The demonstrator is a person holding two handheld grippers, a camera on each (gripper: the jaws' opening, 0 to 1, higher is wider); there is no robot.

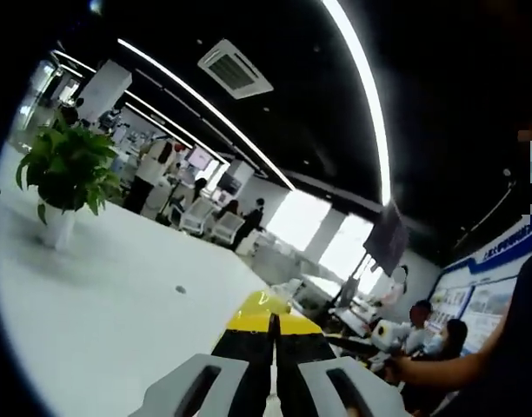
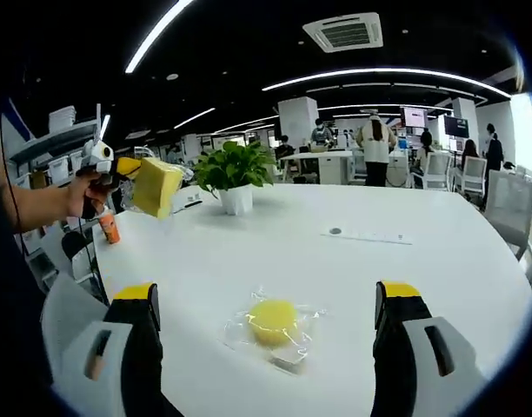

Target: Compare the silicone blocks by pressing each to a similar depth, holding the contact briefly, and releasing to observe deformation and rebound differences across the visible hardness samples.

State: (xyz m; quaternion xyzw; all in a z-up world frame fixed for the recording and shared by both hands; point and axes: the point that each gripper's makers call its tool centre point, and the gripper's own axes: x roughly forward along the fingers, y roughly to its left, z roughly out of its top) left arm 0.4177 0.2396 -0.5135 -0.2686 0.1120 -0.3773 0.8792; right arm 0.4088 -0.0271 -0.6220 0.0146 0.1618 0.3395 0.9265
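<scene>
Yellow silicone block (image 2: 273, 321) in clear wrapper (image 2: 294, 350) lies lower centre on white table (image 2: 440, 261), between right gripper (image 2: 273, 300)'s spread jaws. Left gripper (image 2: 134, 167), upper left, clamps a yellow block (image 2: 156, 187). Potted plant (image 2: 233, 175) beyond.

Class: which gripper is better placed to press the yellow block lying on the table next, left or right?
Right. Its open jaws frame the wrapped yellow block on the white table. The left gripper is raised off the table, shut on a yellow slab.

Open-plan office, white meeting table (image 2: 405, 261), desks, strip ceiling lights (image 1: 362, 95), potted plant (image 2: 234, 174)
</scene>
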